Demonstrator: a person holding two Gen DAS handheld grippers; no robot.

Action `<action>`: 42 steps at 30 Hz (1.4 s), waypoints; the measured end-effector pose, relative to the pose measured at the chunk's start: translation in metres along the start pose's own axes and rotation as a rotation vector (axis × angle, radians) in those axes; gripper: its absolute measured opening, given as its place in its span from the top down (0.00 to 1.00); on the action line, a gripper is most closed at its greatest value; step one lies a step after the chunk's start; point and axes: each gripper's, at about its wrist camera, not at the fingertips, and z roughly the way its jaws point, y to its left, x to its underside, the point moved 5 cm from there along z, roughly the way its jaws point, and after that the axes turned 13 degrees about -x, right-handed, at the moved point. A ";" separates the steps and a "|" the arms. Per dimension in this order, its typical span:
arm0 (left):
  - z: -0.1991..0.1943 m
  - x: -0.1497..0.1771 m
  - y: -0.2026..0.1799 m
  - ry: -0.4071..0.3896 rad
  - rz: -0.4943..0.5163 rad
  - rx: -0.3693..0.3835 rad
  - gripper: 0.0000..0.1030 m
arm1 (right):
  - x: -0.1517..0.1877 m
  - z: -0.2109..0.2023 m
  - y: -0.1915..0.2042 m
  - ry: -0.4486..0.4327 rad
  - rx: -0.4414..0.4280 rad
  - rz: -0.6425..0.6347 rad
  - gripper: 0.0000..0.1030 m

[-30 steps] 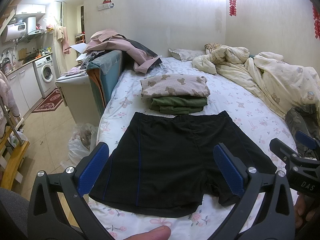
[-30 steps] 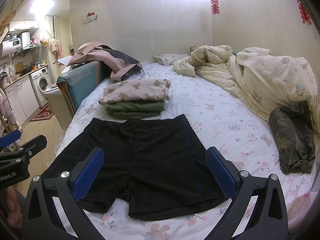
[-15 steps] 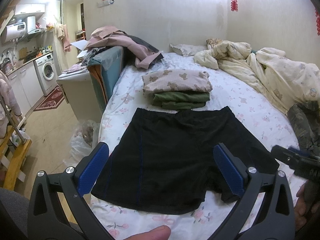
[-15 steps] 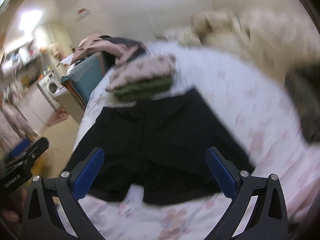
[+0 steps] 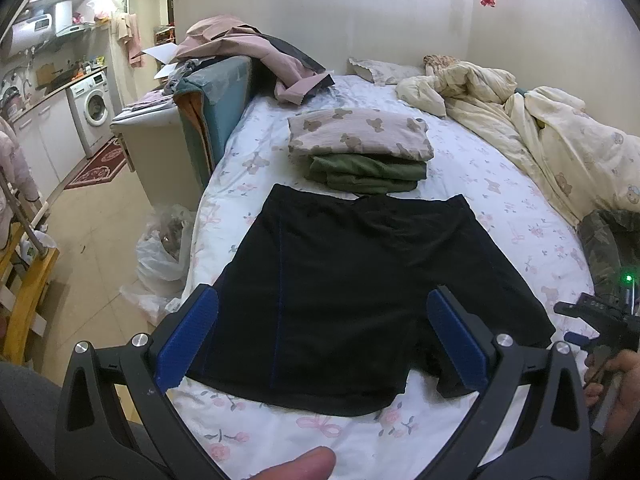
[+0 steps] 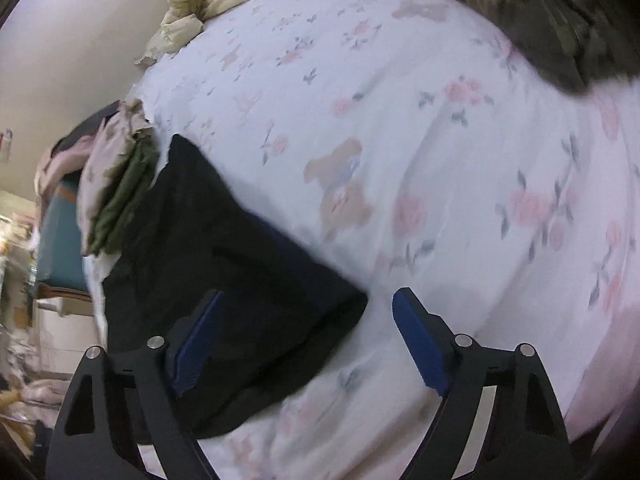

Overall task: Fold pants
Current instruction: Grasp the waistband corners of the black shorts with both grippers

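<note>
Black knit fabric, thin and limp: one pair of shorts (image 5: 360,292), spread flat on the floral bed sheet (image 5: 500,200), waistband towards a stack of folded clothes (image 5: 360,156). Likely light, soft, prone to sagging and bunching; best pinched at a hem corner or waistband edge. Left gripper (image 5: 322,340): fingers spread, empty, above the leg hems. Right gripper (image 6: 306,336): fingers spread, empty, straddling the outer hem corner (image 6: 352,300).

A home bedroom: unmade bed (image 5: 460,168), washing machine (image 5: 94,106) nearby.
</note>
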 end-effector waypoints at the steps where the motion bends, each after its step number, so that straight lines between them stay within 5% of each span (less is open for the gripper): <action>1: 0.000 -0.001 -0.001 0.001 0.003 0.000 0.00 | -0.005 0.006 -0.001 0.000 0.031 -0.019 0.17; 6: 0.004 0.001 -0.008 0.013 0.028 -0.003 0.00 | -0.004 0.030 -0.008 0.047 0.049 -0.033 0.27; 9: 0.009 0.003 -0.012 0.029 0.037 -0.004 0.00 | 0.007 0.035 0.003 0.099 0.003 -0.084 0.56; 10: 0.010 0.003 -0.013 0.033 0.040 -0.003 0.00 | 0.011 0.039 0.007 0.121 -0.012 -0.101 0.78; 11: 0.011 0.003 -0.014 0.035 0.045 -0.002 0.00 | 0.012 0.041 0.009 0.127 -0.006 -0.123 0.89; 19: 0.043 -0.023 -0.057 0.124 0.145 0.049 0.00 | 0.011 0.013 0.042 0.050 -0.057 -0.182 0.92; 28: 0.134 -0.068 -0.207 0.280 0.315 0.137 0.01 | 0.008 0.008 0.056 0.035 -0.081 -0.175 0.92; 38: 0.222 -0.083 -0.340 0.405 0.364 0.174 0.13 | 0.015 0.023 0.057 0.095 -0.052 -0.229 0.92; 42: 0.254 -0.068 -0.375 0.507 0.379 0.170 0.26 | 0.020 0.029 0.064 0.128 -0.065 -0.267 0.92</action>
